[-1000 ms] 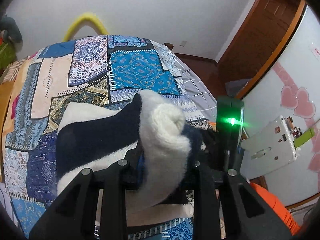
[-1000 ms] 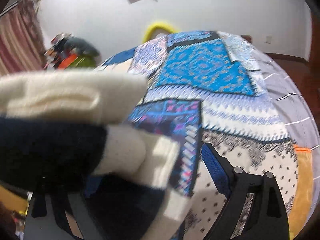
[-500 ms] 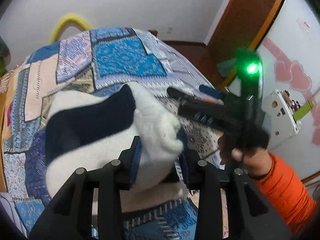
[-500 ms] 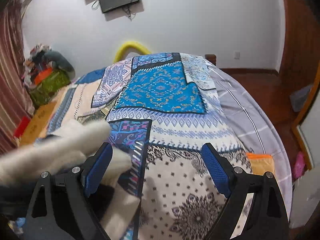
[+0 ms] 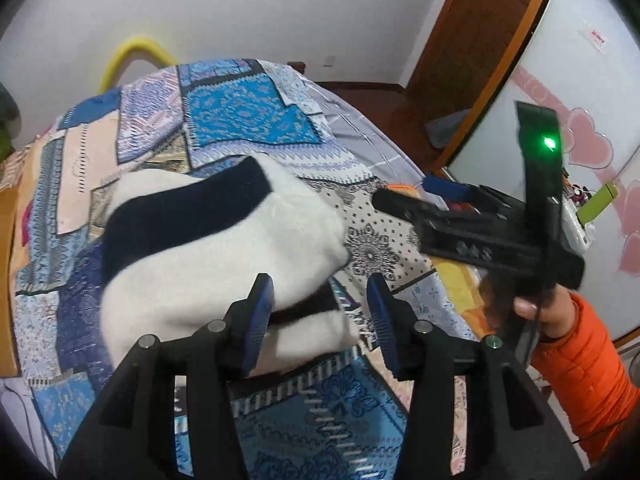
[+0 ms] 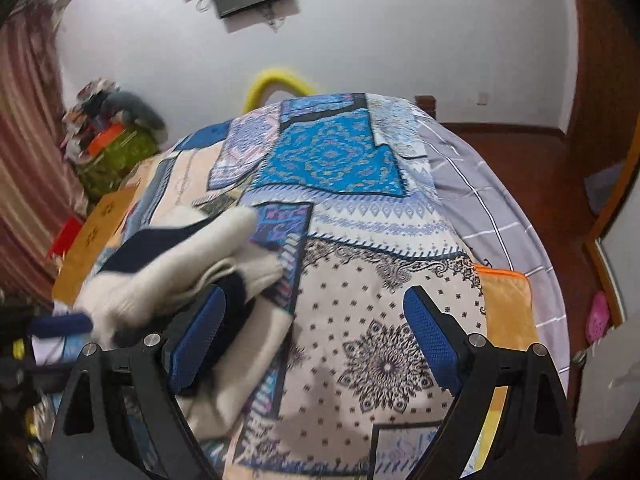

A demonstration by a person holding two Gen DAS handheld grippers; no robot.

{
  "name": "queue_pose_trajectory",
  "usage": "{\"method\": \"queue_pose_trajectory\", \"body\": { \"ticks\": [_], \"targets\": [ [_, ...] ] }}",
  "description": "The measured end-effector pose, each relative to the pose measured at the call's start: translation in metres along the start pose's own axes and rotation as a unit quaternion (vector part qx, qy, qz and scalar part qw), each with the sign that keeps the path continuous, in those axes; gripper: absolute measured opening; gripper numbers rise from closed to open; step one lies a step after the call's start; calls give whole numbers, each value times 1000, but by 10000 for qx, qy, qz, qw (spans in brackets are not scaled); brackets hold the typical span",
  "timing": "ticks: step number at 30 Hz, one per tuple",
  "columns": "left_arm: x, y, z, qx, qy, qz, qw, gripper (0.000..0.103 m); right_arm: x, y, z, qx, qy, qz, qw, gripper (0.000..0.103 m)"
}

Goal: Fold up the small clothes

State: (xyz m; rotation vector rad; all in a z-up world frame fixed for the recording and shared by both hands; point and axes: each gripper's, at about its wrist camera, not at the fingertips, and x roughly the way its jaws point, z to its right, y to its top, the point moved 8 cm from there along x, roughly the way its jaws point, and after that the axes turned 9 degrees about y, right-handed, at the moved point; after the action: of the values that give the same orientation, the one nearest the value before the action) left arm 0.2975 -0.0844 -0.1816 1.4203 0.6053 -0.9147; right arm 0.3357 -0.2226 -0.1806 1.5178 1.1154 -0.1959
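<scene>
The left gripper (image 5: 320, 312) has just let go, fingers apart and empty; the right gripper (image 6: 312, 340) is wide open too. The sweater (image 5: 208, 256) lies folded mid-bed (image 6: 400, 280), so this fold looks finished.

a bed (image 5: 360, 128) under a patchwork quilt (image 6: 332, 160) (blue, cream panels) carries a white-and-navy knit (image 5: 208, 240) at nine o'clock.
</scene>
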Motion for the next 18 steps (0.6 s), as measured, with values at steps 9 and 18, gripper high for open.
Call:
{"method": "queue_pose_trajectory", "body": {
  "ticks": [9,18],
  "targets": [
    [-25,5,-72,-295,775,340,9960,55,-18,11,-64,-597,561,149,9965,89],
    [-4,-8,-139,-700,1022,100,9922,60,45,-3,-75,135,1029,-681,9923,66]
  ]
}}
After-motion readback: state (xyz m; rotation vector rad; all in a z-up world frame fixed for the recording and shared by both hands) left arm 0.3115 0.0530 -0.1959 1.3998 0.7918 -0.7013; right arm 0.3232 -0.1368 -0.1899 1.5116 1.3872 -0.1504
